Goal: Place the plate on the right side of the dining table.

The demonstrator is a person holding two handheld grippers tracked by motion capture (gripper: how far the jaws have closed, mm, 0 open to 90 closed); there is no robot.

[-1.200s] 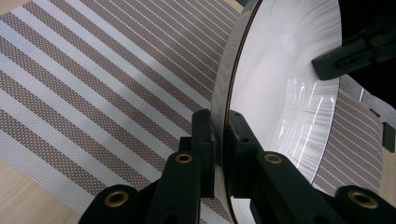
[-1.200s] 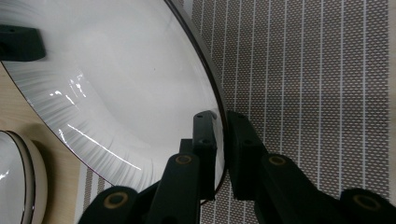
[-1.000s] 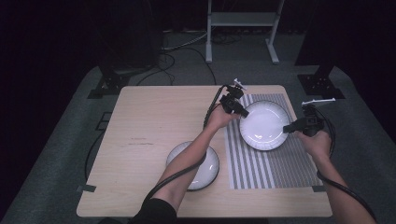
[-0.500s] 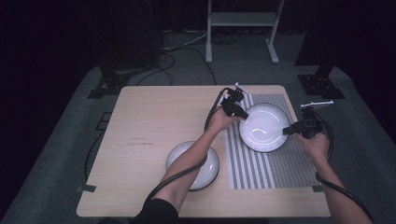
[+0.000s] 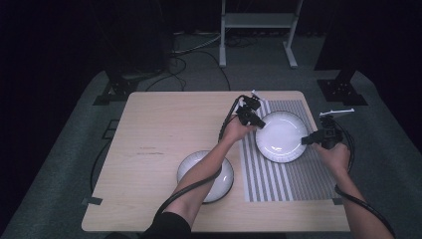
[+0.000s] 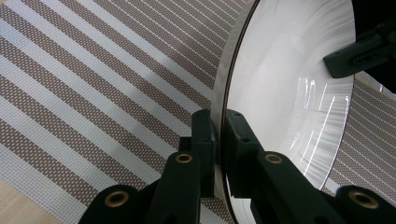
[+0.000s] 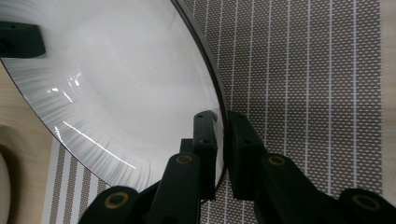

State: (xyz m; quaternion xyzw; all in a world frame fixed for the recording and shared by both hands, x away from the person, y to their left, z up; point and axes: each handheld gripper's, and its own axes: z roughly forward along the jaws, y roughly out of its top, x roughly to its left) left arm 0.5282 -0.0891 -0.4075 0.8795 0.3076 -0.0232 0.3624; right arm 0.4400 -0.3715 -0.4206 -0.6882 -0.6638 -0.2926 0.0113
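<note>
**Both grippers pinching one white plate by its rim**

I have the white plate (image 5: 280, 136) over the striped placemat (image 5: 288, 174) at the right of the table (image 5: 159, 129), held from opposite sides. My left gripper (image 6: 218, 128) is pressed together on the rim at the plate's left edge, one jaw above the lip and one beneath. My right gripper (image 7: 222, 133) nips the right edge the same way. From the high view I cannot tell for sure whether the plate rests on the mat or hangs just clear of it.

I judge it stiff and glazed, probably ceramic, so fairly heavy for such a thin bite, slippery under hard pads, and liable to chip or break if it drops. The rim is the only place to grip; opposite points keep it level, and both pinches must hold evenly.

The plate is empty: a clean, glossy well with fine ribbing round the border. A second white plate (image 5: 219, 174) sits near the table's front edge on the bare wood, partly under my left forearm; what shows of it looks empty too.
</note>
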